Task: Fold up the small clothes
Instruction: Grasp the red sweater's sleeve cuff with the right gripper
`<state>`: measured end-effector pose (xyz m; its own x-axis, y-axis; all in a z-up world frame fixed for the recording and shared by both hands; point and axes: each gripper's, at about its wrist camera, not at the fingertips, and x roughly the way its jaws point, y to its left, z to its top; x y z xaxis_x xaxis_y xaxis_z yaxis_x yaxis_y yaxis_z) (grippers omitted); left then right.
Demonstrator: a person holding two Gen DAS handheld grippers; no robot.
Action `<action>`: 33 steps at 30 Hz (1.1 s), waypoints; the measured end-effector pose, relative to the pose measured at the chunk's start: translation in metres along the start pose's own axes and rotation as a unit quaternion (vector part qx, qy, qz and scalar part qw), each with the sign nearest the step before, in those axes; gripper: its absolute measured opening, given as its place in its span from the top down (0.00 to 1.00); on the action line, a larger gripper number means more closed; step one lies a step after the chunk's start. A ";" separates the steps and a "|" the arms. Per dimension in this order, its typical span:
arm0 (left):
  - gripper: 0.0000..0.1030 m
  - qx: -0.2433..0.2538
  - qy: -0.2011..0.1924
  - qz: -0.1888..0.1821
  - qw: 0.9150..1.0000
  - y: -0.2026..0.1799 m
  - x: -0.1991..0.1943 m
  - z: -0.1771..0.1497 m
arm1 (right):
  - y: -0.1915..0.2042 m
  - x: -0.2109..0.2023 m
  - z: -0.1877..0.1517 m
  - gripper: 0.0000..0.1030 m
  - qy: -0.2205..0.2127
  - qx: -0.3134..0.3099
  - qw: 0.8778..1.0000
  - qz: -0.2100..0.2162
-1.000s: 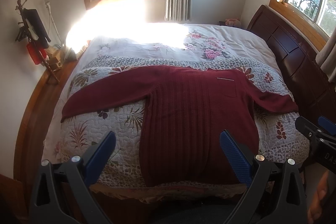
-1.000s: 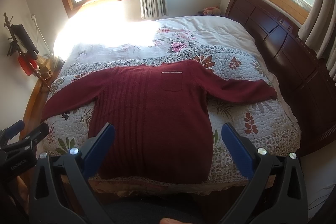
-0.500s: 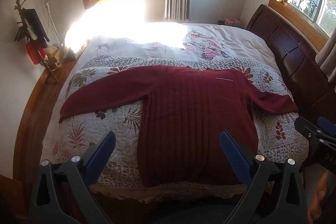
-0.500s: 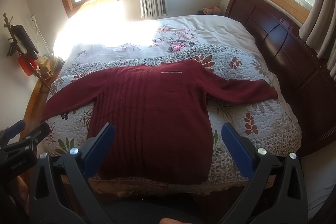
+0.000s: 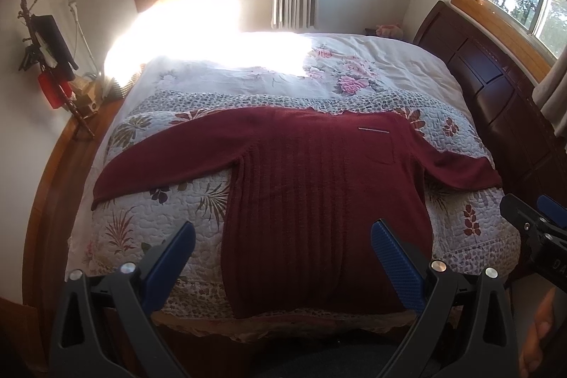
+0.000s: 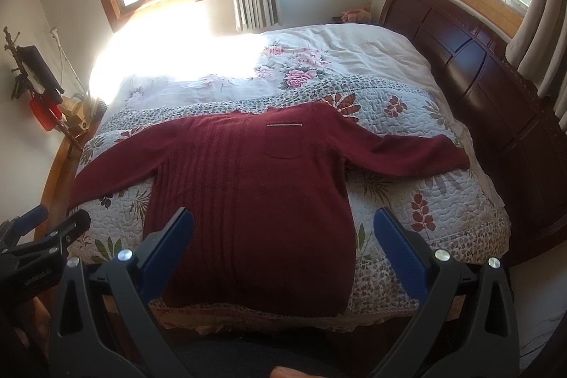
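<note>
- Stand [image 5: 46,59] is leaning at the left wall, beside the bed's left edge.
- Left gripper [image 5: 281,243] is hovering wide open, holding nothing, over the hem.
- Sweater [image 5: 319,201] is lying flat on the quilt [image 5: 141,222], sleeves spread, hem at the near edge.
- Right gripper [image 6: 283,229] is hovering wide open, empty.
- Headboard [image 6: 496,87] is bounding the right side.

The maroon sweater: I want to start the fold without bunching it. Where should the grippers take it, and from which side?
Probably the sweater lying flat: each open gripper, left and right, pinches a sleeve cuff from its outer side. The sleeves lie spread outward on the quilt, their ends free.
</note>
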<state>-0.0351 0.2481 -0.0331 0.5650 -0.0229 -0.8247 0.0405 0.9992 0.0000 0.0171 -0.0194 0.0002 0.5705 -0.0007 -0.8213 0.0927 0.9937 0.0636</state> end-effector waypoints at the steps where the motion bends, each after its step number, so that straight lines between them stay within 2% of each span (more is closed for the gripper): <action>1: 0.04 0.002 -0.001 0.001 1.000 -0.003 0.001 0.002 | -0.003 0.003 0.001 0.03 0.001 0.002 1.000 0.002; 4: 0.04 0.011 -0.010 0.008 1.000 -0.015 0.002 0.010 | -0.016 0.010 0.008 0.03 -0.007 0.003 1.000 -0.004; 9: 0.04 0.023 -0.037 0.030 0.999 -0.037 0.003 0.025 | -0.047 0.021 0.020 0.03 -0.054 -0.005 0.998 -0.018; 11: 0.04 0.027 -0.048 0.035 0.998 -0.046 0.003 0.031 | -0.066 0.032 0.027 0.03 -0.059 0.000 0.998 -0.013; 14: 0.04 0.034 -0.065 0.046 0.996 -0.059 0.001 0.040 | -0.105 0.058 0.037 0.03 -0.037 0.037 0.998 0.018; 19: 0.04 0.046 -0.079 0.053 0.994 -0.083 0.001 0.054 | -0.175 0.105 0.045 0.03 0.009 0.119 0.992 0.035; 23: 0.04 0.053 -0.079 0.056 0.994 -0.101 0.005 0.061 | -0.233 0.138 0.044 0.03 0.030 0.187 0.980 0.057; 27: 0.04 0.056 -0.073 0.056 0.994 -0.116 0.015 0.066 | -0.287 0.162 0.039 0.03 0.022 0.237 0.967 0.094; 30: 0.04 0.042 -0.038 0.017 0.998 -0.123 0.039 0.068 | -0.327 0.186 0.034 0.03 0.031 0.286 0.948 0.134; 33: 0.04 0.003 0.010 -0.065 0.998 -0.123 0.070 0.062 | -0.373 0.210 0.021 0.03 0.042 0.362 0.914 0.177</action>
<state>0.0504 0.1219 -0.0560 0.5376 -0.1515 -0.8295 0.1179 0.9876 -0.1040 0.1192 -0.3929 -0.1845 0.6078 0.3447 -0.7154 0.4471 0.5960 0.6670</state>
